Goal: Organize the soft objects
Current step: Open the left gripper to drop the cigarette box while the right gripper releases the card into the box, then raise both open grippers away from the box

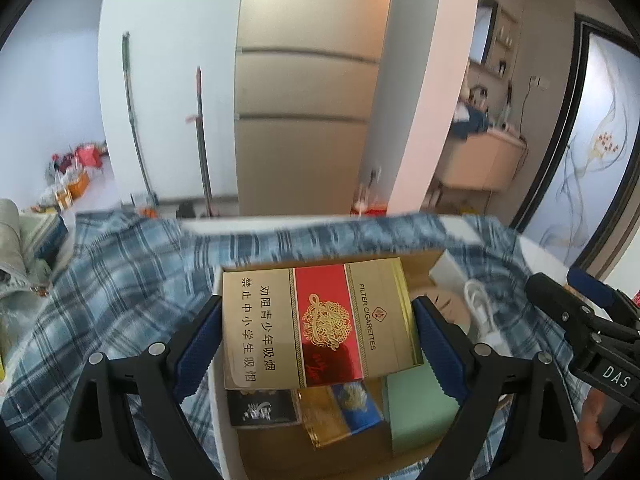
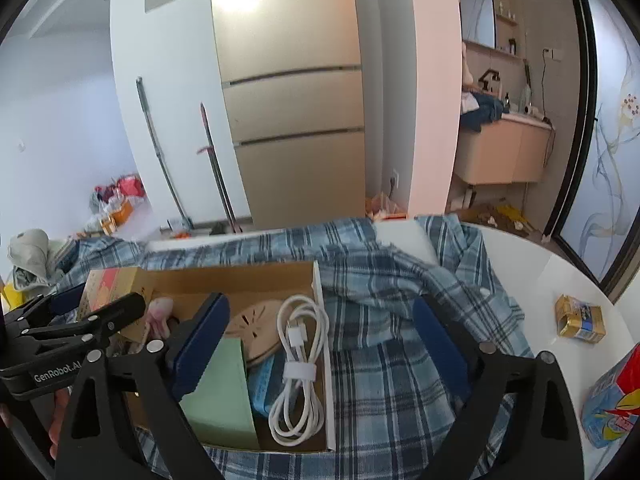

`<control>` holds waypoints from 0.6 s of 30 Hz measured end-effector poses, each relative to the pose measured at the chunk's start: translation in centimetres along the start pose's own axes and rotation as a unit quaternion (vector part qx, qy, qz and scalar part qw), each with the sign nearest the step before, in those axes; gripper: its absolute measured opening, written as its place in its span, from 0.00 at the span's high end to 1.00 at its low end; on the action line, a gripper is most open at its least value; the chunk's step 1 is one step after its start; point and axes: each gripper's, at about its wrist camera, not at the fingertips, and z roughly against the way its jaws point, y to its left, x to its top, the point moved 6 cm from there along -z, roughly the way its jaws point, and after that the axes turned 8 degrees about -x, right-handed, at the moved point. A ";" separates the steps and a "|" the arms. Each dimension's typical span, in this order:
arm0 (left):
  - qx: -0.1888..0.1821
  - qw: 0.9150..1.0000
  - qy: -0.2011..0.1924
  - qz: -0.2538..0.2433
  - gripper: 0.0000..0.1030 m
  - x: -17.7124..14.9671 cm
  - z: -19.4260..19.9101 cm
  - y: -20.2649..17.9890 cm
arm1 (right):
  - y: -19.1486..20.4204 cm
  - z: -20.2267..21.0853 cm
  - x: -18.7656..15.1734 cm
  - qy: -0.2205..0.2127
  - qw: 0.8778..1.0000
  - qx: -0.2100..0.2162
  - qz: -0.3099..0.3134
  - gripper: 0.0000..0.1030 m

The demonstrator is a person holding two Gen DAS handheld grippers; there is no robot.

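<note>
A blue plaid cloth [image 2: 400, 380] lies spread over the white table [image 2: 540, 276], under an open cardboard box [image 2: 240, 276]. My left gripper [image 1: 316, 308] is shut on a gold and red cigarette carton [image 1: 316, 332], held over the box [image 1: 424, 264], with the pads on its two long sides. From the right wrist view the left gripper [image 2: 104, 296] and the carton [image 2: 108, 284] are at the box's left end. My right gripper [image 2: 320, 304] stands open above the box's right wall and the cloth, nothing between its fingers. It also shows at the right edge [image 1: 560, 280].
The box holds a coiled white cable [image 2: 298, 360], a green pack [image 2: 220, 400], a round beige disc [image 2: 260, 320], a small pink item [image 2: 160, 312] and other packs. A gold pack [image 2: 580, 316] and a colourful bag [image 2: 612, 404] lie on the table's right. Crumpled grey fabric [image 2: 28, 252] sits far left.
</note>
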 end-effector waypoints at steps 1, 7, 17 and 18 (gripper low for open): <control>0.002 1.000 -0.014 -0.002 0.10 0.3 0.4 0.0 | 0.0 0.2 0.1 -0.006 1.000 0.001 -0.001 0.10; 0.010 0.997 -0.076 -0.008 0.00 1.2 2.6 -0.1 | -0.4 1.0 0.9 -0.030 1.000 -0.001 -0.006 0.09; -0.003 0.990 -0.135 -0.036 0.00 2.2 6.2 -1.4 | -0.5 3.3 2.0 -0.072 0.997 0.011 -0.008 0.09; 0.002 0.989 -0.142 -0.041 0.00 2.2 6.6 -1.5 | -0.4 3.8 2.3 -0.080 0.997 0.013 -0.007 0.07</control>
